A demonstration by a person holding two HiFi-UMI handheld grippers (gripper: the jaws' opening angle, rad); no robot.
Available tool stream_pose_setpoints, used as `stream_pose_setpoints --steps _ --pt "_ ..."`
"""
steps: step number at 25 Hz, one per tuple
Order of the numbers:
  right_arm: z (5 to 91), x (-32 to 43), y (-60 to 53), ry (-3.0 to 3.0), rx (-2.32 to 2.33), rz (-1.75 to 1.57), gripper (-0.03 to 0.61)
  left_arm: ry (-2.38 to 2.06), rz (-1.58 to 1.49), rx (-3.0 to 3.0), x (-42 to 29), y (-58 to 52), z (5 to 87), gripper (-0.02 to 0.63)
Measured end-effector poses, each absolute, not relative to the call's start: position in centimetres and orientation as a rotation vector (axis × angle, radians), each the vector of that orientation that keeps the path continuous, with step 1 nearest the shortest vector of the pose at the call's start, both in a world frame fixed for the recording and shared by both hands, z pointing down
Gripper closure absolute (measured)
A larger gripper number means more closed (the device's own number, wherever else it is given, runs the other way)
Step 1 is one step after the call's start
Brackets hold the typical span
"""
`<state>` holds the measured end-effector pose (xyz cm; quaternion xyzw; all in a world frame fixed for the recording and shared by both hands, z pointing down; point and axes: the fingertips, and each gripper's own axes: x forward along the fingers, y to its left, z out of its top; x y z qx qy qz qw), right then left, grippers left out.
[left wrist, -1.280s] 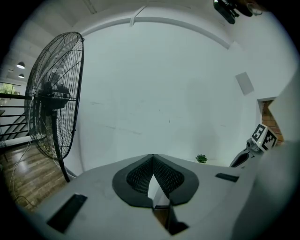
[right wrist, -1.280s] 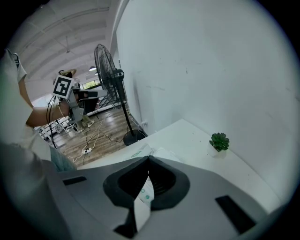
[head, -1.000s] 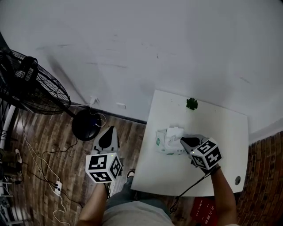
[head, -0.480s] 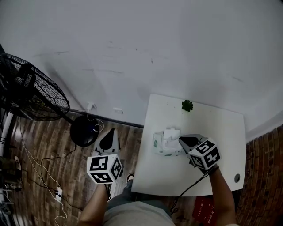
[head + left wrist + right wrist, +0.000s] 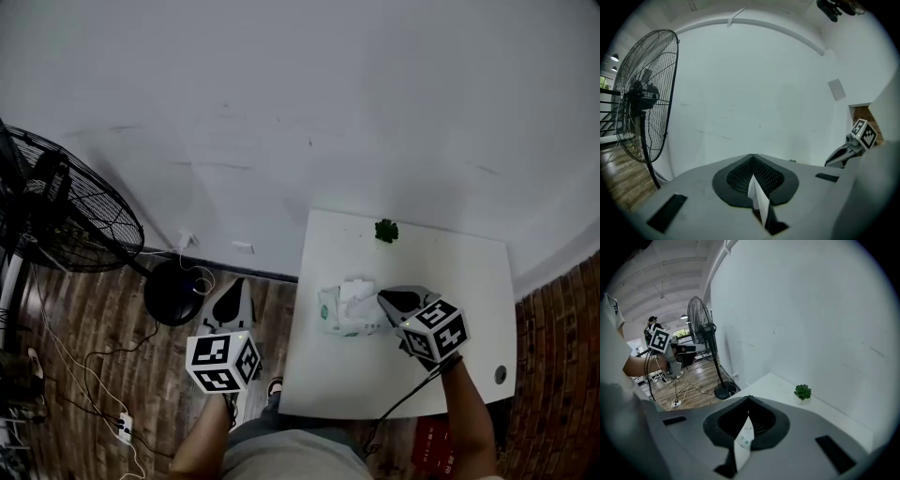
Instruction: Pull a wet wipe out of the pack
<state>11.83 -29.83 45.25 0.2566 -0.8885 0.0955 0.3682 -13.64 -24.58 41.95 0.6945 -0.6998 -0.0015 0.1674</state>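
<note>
Pressing together, the right tongs point(image 5: 749, 398) point at the right side of one white, green-printed wet-wipe pack point(image 5: 339, 312) near the surface's point(image 5: 469, 281) left edge. One wipe point(image 5: 356, 289) sticks up from the pack's top. The left tongs point(image 5: 752, 155), likewise closed, hang beyond that edge.

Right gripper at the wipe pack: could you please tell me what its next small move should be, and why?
Probably draw the right gripper slowly up and away from the wet wipe pack. Its jaws are together on a white slip with green print, its tip is beside the pack's raised white sheet, and the left gripper is off the table, so nothing steadies the pack.
</note>
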Motion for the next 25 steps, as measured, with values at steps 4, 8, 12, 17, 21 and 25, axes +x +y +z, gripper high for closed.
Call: stream_pose_setpoints --steps 4,8,12,17,21,25 --pt "44.1 12.0 -29.7 -2.317 0.710 0.262 0.575 -1.974 -0.016 2.005 -13.2 -25.0 41.5 0.611" --pt "42.3 12.1 -29.6 -2.374 0.782 0.279 0.575 -1.957 -0.029 2.041 -12.8 -25.8 40.8 0.611" --pt "39.7 12.7 -29.7 -2.428 0.907 0.276 0.575 -1.930 -0.039 2.083 -12.1 -26.8 39.8 0.611" --pt "35.5 14.4 -30.5 -2.496 1.163 0.229 0.575 -1.902 -0.053 2.179 -10.9 -29.0 37.3 0.611" --pt "33.0 16.3 -30.4 -2.501 1.369 0.156 0.575 -1.865 -0.066 2.268 -9.2 -30.5 35.4 0.611" --pt "31.1 19.3 -30.2 -2.424 1.647 0.052 0.575 -1.825 -0.086 2.335 -7.3 -31.6 33.9 0.611"
